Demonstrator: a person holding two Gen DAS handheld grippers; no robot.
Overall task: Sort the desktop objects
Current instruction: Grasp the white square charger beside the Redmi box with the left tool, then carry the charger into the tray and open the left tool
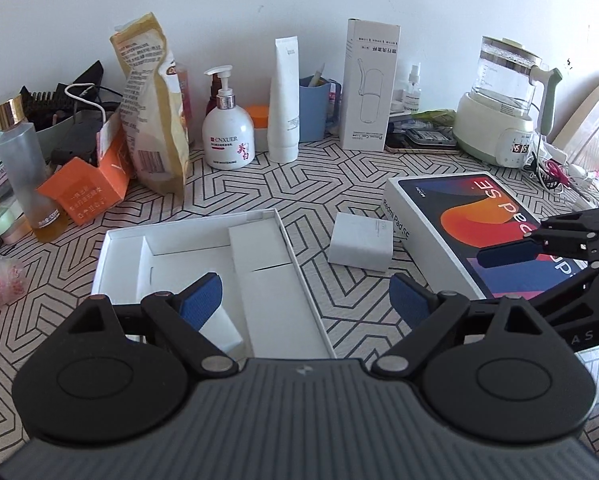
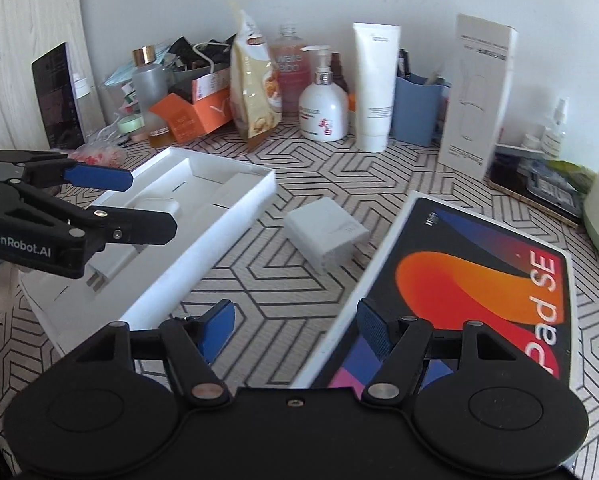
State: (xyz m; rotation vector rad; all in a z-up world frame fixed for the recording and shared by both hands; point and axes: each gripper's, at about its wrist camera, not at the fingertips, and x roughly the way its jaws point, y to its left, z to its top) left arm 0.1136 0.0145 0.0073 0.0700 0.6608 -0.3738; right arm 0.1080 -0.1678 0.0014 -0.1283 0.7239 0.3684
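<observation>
An open white box tray lies on the patterned table, with a white charger lying in it. My left gripper is open over the tray's near right part; its left pad is above the charger. A small white box lies between the tray and the Redmi Pad SE lid. My right gripper is open, its right finger over the lid's near left edge. It shows in the left wrist view above the lid.
Along the wall stand a snack bag, a white pump bottle, a white tube, a blue cup, a tall white carton and a kettle. An orange box and clear bottle stand left.
</observation>
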